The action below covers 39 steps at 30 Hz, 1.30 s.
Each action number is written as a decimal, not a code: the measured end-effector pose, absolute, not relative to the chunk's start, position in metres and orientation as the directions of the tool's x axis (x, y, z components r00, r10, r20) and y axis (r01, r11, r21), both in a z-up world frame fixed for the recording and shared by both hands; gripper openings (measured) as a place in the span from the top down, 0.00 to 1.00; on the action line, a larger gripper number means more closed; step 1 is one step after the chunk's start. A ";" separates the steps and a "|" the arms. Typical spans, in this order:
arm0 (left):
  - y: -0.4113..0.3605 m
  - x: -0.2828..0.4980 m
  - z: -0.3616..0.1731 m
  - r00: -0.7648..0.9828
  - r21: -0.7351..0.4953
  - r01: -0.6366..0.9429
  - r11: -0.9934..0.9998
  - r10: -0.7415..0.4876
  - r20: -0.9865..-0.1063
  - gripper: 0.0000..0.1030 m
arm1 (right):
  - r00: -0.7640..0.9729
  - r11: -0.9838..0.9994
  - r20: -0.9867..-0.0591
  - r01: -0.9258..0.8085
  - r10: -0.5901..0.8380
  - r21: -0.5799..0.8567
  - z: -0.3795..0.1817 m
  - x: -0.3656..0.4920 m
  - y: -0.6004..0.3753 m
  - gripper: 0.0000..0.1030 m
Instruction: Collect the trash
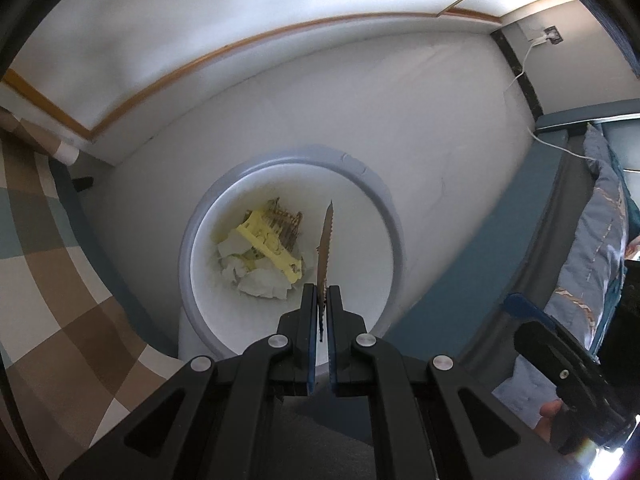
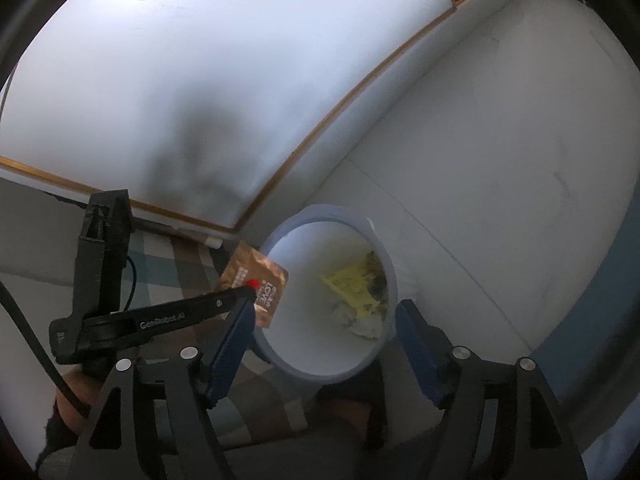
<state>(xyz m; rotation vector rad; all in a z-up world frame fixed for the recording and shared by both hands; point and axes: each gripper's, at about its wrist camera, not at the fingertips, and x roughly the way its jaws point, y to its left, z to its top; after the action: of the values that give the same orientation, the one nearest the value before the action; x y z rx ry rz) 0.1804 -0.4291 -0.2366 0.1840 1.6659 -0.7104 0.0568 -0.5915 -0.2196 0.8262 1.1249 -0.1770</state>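
My left gripper [image 1: 322, 292] is shut on a thin copper-brown sachet [image 1: 326, 236], seen edge-on above the open mouth of a white bin with a pale blue rim [image 1: 396, 216]. A yellow wrapper [image 1: 272, 244] and crumpled white tissue [image 1: 264, 284] lie at the bottom of the bin. In the right wrist view the left gripper [image 2: 248, 290] holds the sachet [image 2: 256, 268] over the bin's left rim [image 2: 320, 374]. My right gripper [image 2: 326, 332] stands open over the bin's near side, with nothing between its blue fingers.
A brown, blue and white checked fabric [image 1: 60, 280] lies left of the bin. A white panel with wooden trim [image 1: 240, 46] stands behind it. On the right are a blue bed frame [image 1: 500, 240], a patterned pillow [image 1: 592, 220] and a white cable [image 1: 520, 76].
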 end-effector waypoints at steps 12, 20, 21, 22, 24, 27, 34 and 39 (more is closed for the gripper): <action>-0.426 0.178 -0.229 -0.212 -0.324 0.491 0.808 -0.250 -0.945 0.76 | 0.459 0.690 -0.854 0.536 0.245 0.486 -0.212 0.051 -0.598 0.28; -0.418 0.177 -0.213 -0.136 -0.308 0.496 0.812 -0.278 -0.951 0.43 | 0.462 0.691 -0.859 0.546 0.222 0.473 -0.208 0.042 -0.600 0.26; -0.417 0.177 -0.209 -0.120 -0.300 0.500 0.812 -0.279 -0.953 0.40 | 0.461 0.692 -0.859 0.546 0.221 0.471 -0.208 0.041 -0.598 0.26; -0.416 0.177 -0.206 -0.106 -0.297 0.504 0.811 -0.284 -0.953 0.39 | 0.461 0.693 -0.860 0.547 0.219 0.470 -0.208 0.041 -0.597 0.25; -0.414 0.177 -0.201 -0.086 -0.286 0.511 0.810 -0.283 -0.955 0.36 | 0.461 0.695 -0.860 0.546 0.218 0.469 -0.207 0.041 -0.596 0.24; -0.409 0.176 -0.194 -0.056 -0.264 0.514 0.816 -0.275 -0.960 0.30 | 0.465 0.698 -0.858 0.541 0.218 0.470 -0.202 0.041 -0.593 0.23; -0.391 0.178 -0.170 0.024 -0.233 0.479 0.846 -0.278 -0.960 0.28 | 0.483 0.706 -0.848 0.522 0.219 0.479 -0.189 0.039 -0.587 0.19; -0.379 0.174 -0.147 0.076 -0.217 0.461 0.860 -0.282 -0.956 0.28 | 0.502 0.722 -0.834 0.489 0.226 0.490 -0.172 0.040 -0.580 0.15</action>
<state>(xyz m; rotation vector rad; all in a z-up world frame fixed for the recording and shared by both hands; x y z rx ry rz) 0.1737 -0.3786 -0.1466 0.1563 1.3877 -0.5608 0.0400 -0.5799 -0.1717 0.7840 1.0601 -0.1799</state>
